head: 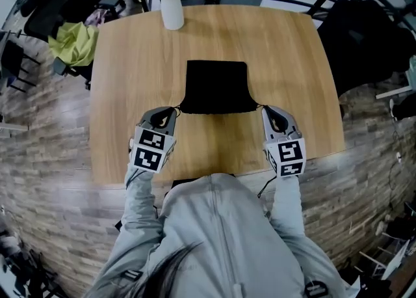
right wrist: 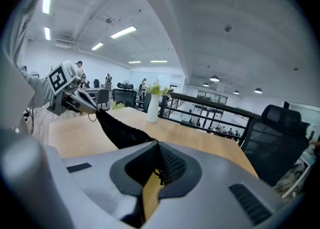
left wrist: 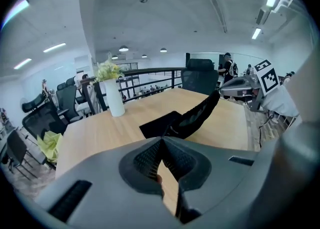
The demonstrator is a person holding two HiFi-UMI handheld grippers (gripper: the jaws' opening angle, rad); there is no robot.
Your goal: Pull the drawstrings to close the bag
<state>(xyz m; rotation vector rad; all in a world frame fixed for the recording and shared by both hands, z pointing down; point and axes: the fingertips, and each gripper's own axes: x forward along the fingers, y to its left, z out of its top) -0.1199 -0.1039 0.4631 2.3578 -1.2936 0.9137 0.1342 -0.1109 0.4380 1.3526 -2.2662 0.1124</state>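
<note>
Drawstring (right wrist: pixel 159 175) inside right tool (right wrist: pixel 159 148), apparently pinched, evades head view.

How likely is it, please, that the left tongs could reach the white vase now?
Probably not yet: the left tongs are shut on the bag's drawstring, though bare table leads to the vase.

Bright even ceiling strip lights (right wrist: pixel 122 32), soft shadows, strong fisheye bending at edges, dark corners
</note>
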